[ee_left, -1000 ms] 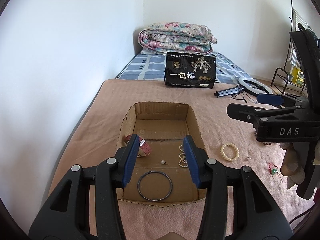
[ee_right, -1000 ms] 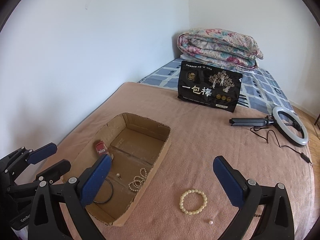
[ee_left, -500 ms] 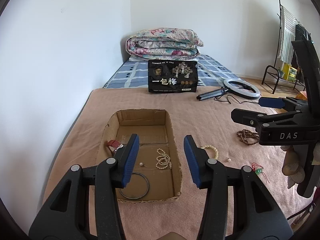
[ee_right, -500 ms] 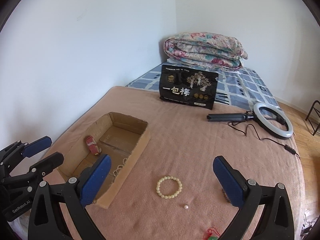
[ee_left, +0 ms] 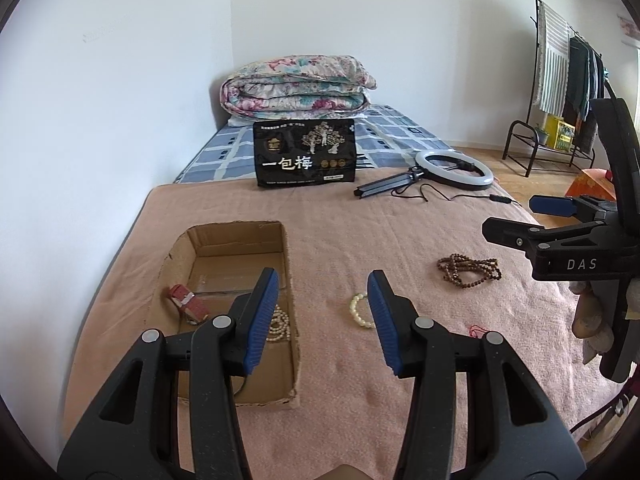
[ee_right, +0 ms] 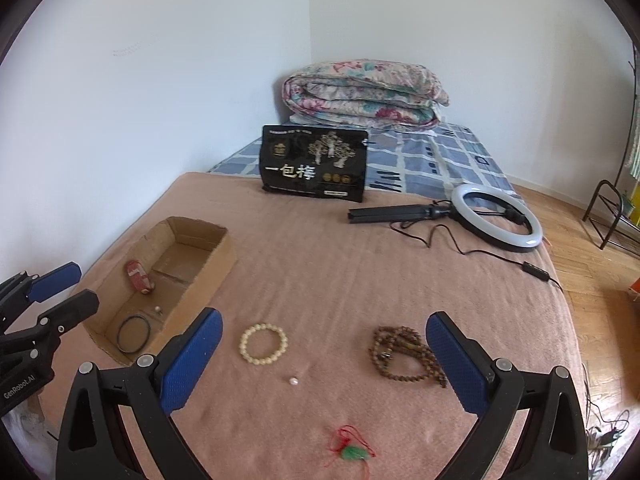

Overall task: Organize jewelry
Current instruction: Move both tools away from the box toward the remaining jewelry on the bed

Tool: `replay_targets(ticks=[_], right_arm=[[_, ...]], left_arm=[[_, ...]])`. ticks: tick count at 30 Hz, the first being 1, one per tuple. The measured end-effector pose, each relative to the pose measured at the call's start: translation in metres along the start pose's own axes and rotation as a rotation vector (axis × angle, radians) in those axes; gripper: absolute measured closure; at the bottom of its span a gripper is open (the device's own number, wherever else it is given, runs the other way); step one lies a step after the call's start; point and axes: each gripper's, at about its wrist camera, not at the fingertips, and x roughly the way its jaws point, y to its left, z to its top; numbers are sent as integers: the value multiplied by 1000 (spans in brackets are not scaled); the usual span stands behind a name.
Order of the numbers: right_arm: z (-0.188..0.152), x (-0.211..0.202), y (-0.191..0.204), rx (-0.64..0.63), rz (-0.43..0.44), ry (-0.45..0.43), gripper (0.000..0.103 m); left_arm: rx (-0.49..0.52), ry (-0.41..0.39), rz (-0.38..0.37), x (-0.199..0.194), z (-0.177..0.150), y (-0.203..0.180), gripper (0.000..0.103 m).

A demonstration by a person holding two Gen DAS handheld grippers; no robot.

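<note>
An open cardboard box (ee_right: 224,248) lies on the pink bedspread. In it are a red strap (ee_right: 139,276), a black ring (ee_right: 134,334), a small pearl (ee_right: 159,310) and a pearl strand (ee_left: 278,324). To its right on the spread lie a cream bead bracelet (ee_right: 264,344), a loose pearl (ee_right: 294,381), a brown bead necklace (ee_right: 404,356) and a green pendant on red cord (ee_right: 352,450). My right gripper (ee_right: 324,352) hangs wide open above the bracelet and pearl. My left gripper (ee_left: 324,312) is open and empty over the box's right wall, with the bracelet (ee_left: 358,312) beside its right finger.
A black snack bag (ee_right: 314,168) stands at the far end. A ring light (ee_right: 496,220) with its cable lies at the back right. A folded floral quilt (ee_right: 364,92) sits by the wall. The white wall runs along the left; a clothes rack (ee_left: 560,80) stands at the right.
Both grippers have moved to the right, off the box and towards the loose jewellery. The brown beads and green pendant have come into the right wrist view. Neither gripper's opening has changed.
</note>
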Motion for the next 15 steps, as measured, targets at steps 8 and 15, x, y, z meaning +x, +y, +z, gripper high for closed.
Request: replay_targets(ticks=[8,15], right_arm=[[-16,-2,-39,34,-41,13,0],[-30,5,-74,76,-69,27,0]], left_arm=[[15,22,-26,15,-4,-23,55],[22,55,-51,34,-11,-37,55]])
